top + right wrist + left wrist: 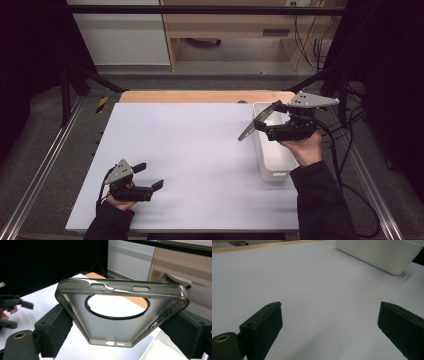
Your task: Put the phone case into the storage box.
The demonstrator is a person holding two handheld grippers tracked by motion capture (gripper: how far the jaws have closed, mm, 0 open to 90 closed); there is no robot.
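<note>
A smoky translucent phone case [120, 315] with a dark ring in its back is clamped between the jaws of my right gripper [117, 327]. In the high view that case [252, 125] hangs in the air, slanting down to the left over the near left rim of a white bin [272, 160]; my right gripper [267, 122] is shut on its upper end. My left gripper [150, 176] rests low over the white table sheet [190, 150] at the near left, open with nothing between its jaws. From my left gripper [329, 320] the bin [384, 255] lies far ahead.
The bin stands along the right edge of the white sheet, long side running away from me. A wooden table strip [205, 96] borders the far edge. Metal rails [45, 165] flank both sides. Cables [350, 165] trail from the right gripper. A wooden cabinet [235, 25] stands beyond.
</note>
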